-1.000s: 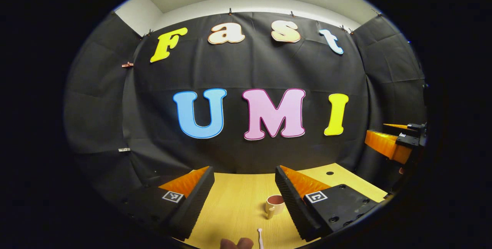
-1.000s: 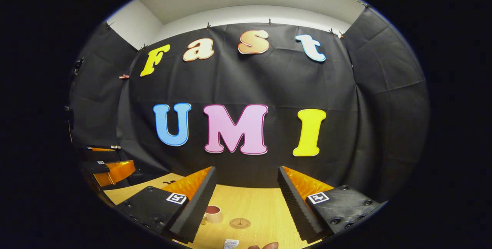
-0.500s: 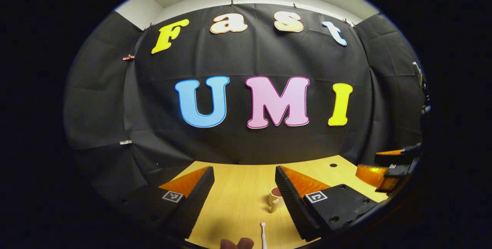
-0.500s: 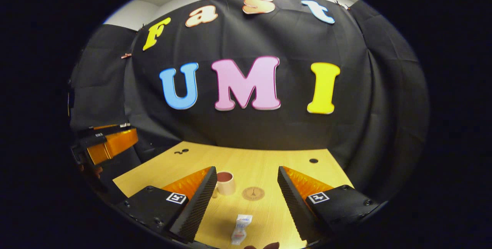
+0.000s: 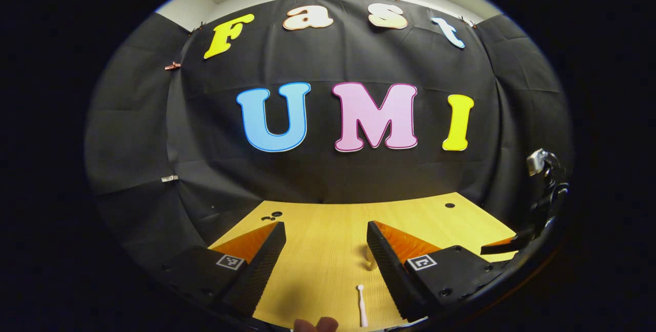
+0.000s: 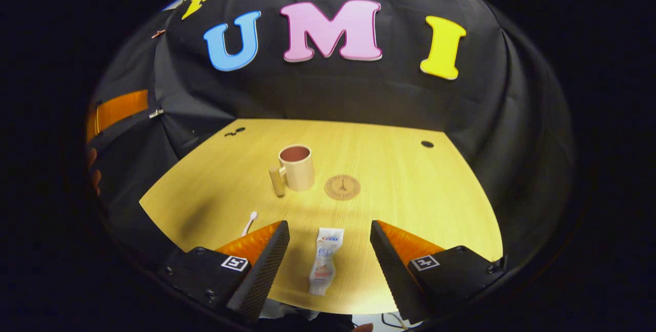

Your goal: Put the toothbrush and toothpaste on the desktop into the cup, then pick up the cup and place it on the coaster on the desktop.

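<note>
Between your right gripper [image 6: 328, 255]'s wide-open fingers lies the toothpaste tube [image 6: 323, 261], flat on the desktop [image 6: 420, 204], white and crumpled. Expect it light and soft: pinch across its middle, gently. Your left gripper [image 5: 324, 255], jaws also spread wide and empty, has the thin pale toothbrush [image 5: 362, 306] lying near its right finger; it looks stiff, light, slippery. Farther back, the beige cup [image 6: 295, 168] stands upright just beside the round coaster [image 6: 342, 187].

both views face the wall, sharing desktop [image 6: 410, 193]
</note>
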`<state>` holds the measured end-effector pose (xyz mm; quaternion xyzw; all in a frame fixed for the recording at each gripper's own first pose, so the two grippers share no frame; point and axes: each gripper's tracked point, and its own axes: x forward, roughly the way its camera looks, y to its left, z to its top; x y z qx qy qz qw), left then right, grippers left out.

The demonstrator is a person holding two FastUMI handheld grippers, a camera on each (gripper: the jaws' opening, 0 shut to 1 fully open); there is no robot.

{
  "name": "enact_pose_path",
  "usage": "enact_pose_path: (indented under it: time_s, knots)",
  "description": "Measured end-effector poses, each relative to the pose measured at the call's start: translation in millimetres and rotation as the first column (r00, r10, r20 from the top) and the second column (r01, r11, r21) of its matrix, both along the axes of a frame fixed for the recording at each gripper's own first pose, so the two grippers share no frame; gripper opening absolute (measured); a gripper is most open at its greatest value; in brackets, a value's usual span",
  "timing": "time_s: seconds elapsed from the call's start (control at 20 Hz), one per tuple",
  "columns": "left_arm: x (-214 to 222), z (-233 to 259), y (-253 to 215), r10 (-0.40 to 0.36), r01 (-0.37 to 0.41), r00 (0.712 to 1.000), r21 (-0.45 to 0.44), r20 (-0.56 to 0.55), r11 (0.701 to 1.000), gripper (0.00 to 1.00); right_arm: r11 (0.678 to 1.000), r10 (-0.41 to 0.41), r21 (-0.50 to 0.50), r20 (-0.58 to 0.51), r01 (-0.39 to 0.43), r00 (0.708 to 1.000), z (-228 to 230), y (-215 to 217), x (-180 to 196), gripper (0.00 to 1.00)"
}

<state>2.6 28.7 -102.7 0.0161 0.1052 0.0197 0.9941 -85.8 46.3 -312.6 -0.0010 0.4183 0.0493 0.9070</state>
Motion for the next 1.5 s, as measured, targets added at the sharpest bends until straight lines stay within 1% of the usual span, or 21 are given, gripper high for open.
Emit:
enact_pose_path:
  time_s: [0.15,0.3,0.5,0.75,0.85,0.9,0.95,1.1,1.2,1.25,1.3,1.35,1.45,1.5]
  knots:
    - [-4,-7,9,-0.003,0.003,1.0,-0.003,-0.013,1.0,0.99,1.0,-0.026,0.012,-0.101,0.027,0.995,-33,7,-10,0.98]
    - [-3,-10,21,-0.003,0.003,1.0,0.001,-0.014,1.0,0.99,0.998,-0.055,-0.008,-0.195,0.055,0.979,-65,9,-17,0.98]
    - [4,-15,36,0.002,-0.002,1.0,-0.007,-0.016,1.0,0.99,0.996,-0.09,-0.034,-0.285,0.083,0.954,-100,7,-22,0.97]
    - [12,-21,49,-0.002,0.002,1.0,-0.011,-0.021,1.0,0.99,0.992,-0.125,-0.074,-0.372,0.105,0.92,-129,6,-24,0.95]
    - [14,-27,54,-0.002,0.002,1.0,-0.011,-0.026,1.0,0.99,0.991,-0.132,-0.086,-0.398,0.106,0.908,-138,7,-26,0.9]
    - [15,-28,56,-0.002,0.001,1.0,-0.012,-0.03,1.0,0.99,0.99,-0.136,-0.09,-0.41,0.109,0.902,-141,8,-27,0.86]
    - [16,-30,57,-0.002,0.001,0.999,-0.015,-0.035,1.0,0.99,0.989,-0.142,-0.093,-0.419,0.113,0.897,-144,9,-28,0.85]
    - [20,-35,62,0.003,-0.004,0.999,-0.019,-0.045,1.0,0.99,0.988,-0.152,-0.099,-0.44,0.121,0.885,-149,9,-29,0.73]
    - [24,-38,63,0.005,-0.006,0.999,-0.023,-0.051,1.0,0.99,0.987,-0.158,-0.104,-0.443,0.124,0.883,-151,7,-27,0.7]
    - [24,-41,63,0.007,-0.008,0.998,-0.023,-0.057,1.0,0.99,0.986,-0.166,-0.104,-0.441,0.133,0.882,-150,5,-26,0.63]
    - [25,-43,63,0.008,-0.01,0.998,-0.024,-0.061,1.0,0.99,0.984,-0.174,-0.106,-0.447,0.141,0.877,-151,3,-26,0.6]
    - [25,-44,62,0.008,-0.01,0.998,-0.025,-0.066,1.0,0.99,0.984,-0.176,-0.1,-0.45,0.146,0.876,-150,3,-26,0.47]
    - [26,-49,60,0.009,-0.012,0.997,-0.027,-0.077,1.0,0.99,0.987,-0.159,-0.096,-0.453,0.129,0.877,-150,1,-27,0.45]
    - [26,-50,58,0.011,-0.014,0.997,-0.028,-0.083,1.0,0.99,0.988,-0.155,-0.093,-0.447,0.127,0.881,-150,1,-26,0.42]
